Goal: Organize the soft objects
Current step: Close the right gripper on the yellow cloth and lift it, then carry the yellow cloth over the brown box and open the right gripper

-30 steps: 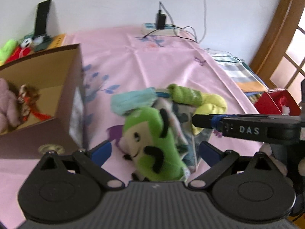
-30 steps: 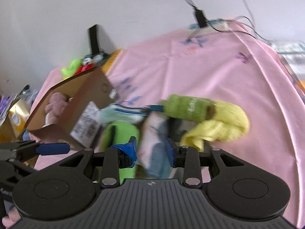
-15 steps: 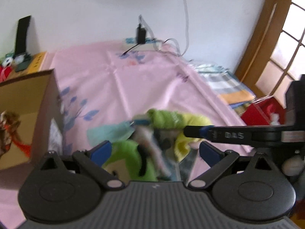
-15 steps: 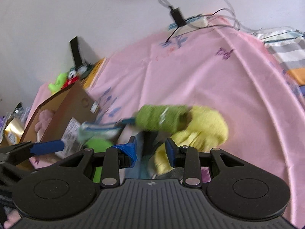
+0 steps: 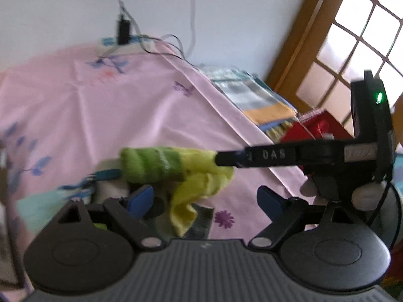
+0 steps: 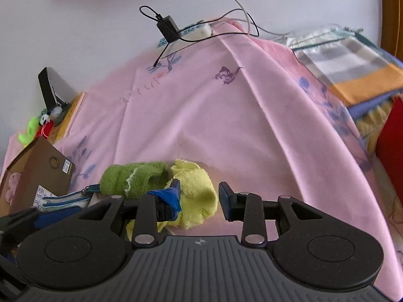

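Right wrist view shows my right gripper (image 6: pixel 199 198) parted around the yellow cloth (image 6: pixel 195 191) on the pink sheet (image 6: pixel 226 125) — unpinched — while my left gripper (image 5: pixel 205 198), closing, straddles the pile, likely to gather it.

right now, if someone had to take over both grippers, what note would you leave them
Left gripper: jaws wide and closing, nothing pressed between the pads; it sits over the yellow cloth.
Right gripper: jaws apart, holding nothing; the yellow cloth lies between and behind its fingers.
Pile on the pink sheet: green rolled towel against the yellow cloth, a blue-zip pouch beside it.
Cardboard box stands open to the left, with a pink plush already inside.
Left to do: towel, cloth and pouch are not yet put away.
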A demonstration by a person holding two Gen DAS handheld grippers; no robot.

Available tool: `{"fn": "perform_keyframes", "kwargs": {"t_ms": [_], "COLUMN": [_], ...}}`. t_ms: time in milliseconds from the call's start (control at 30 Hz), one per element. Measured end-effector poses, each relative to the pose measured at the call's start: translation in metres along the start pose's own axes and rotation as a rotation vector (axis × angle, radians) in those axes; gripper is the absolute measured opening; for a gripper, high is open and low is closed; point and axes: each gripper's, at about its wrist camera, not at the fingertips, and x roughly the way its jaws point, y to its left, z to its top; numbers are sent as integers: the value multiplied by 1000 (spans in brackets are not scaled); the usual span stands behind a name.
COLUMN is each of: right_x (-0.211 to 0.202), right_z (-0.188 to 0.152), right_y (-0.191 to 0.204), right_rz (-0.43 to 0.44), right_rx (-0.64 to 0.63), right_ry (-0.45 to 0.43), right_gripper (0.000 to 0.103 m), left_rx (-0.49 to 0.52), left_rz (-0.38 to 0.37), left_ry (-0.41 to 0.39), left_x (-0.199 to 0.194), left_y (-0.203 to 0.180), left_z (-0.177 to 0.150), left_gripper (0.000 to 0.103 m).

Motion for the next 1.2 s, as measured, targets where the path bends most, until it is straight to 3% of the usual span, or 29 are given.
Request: {"fn": "perform_keyframes", "kwargs": {"t_ms": [200,267,367,433,533,667,967,1200], "right_x": [10,12,19,22,23,11,-50,-83], "right_z": [1,2,3,4,4,1,3,21], "right_y": [-10,-9,-15,-21,-28,-35,-28,28], "right_rz": [101,113,143,167,203,211,210,295], "right_rx": [73,80,130,182,236,249,214,154], "right_ry": [36,37,49,65,89,72,-54,-174], "right_gripper": [20,21,22,22,18,16,14,14], "left_rx": [9,-3,5,23,20,-4,63,68], "left_rz": [46,29,25,24,23,-41,-144,-106], "left_ry": [75,98,116,119,117,107,-28,-211], "left_x": [46,55,63,63,62,49,-13,-100], "left_y": [-1,1,-3,-7,-11,-16,-43,-7], "left_z": [1,2,1,1,3,3,12,28], "left_gripper": [88,71,67,59,52,45,45,45]}}
